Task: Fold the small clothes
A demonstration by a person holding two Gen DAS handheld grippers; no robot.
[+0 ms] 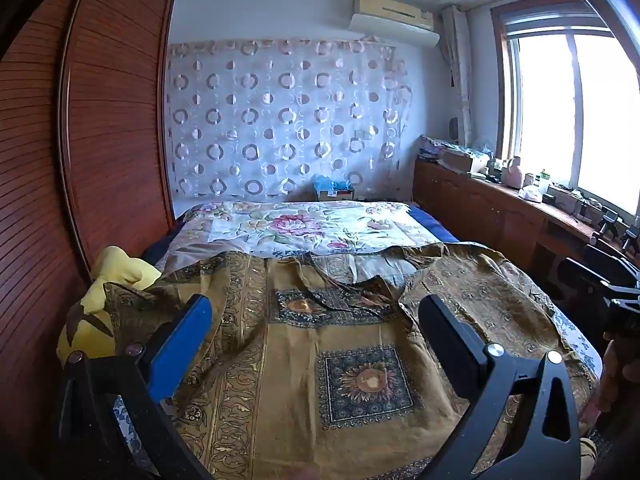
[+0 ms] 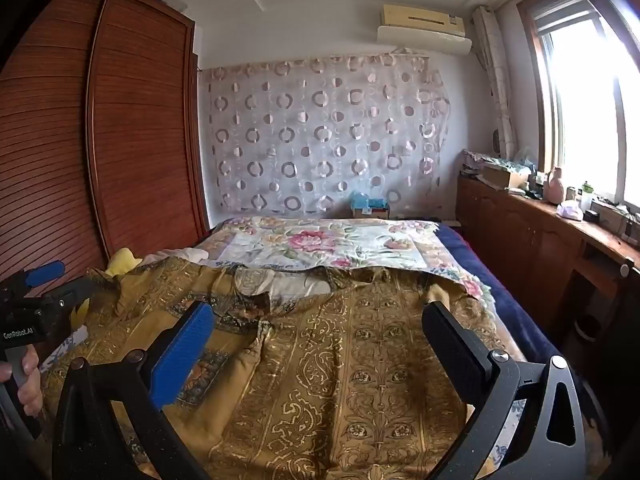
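The gold patterned garment [image 1: 352,360] lies spread and rumpled on the bed [image 1: 320,228], seemingly with no fold made yet, while the left gripper [image 1: 316,328] and right gripper [image 2: 320,336] hover over it, both released, grasping nothing.

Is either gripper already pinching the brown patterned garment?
No. Left gripper and right gripper both hover open above the brown garment, fingers spread wide.
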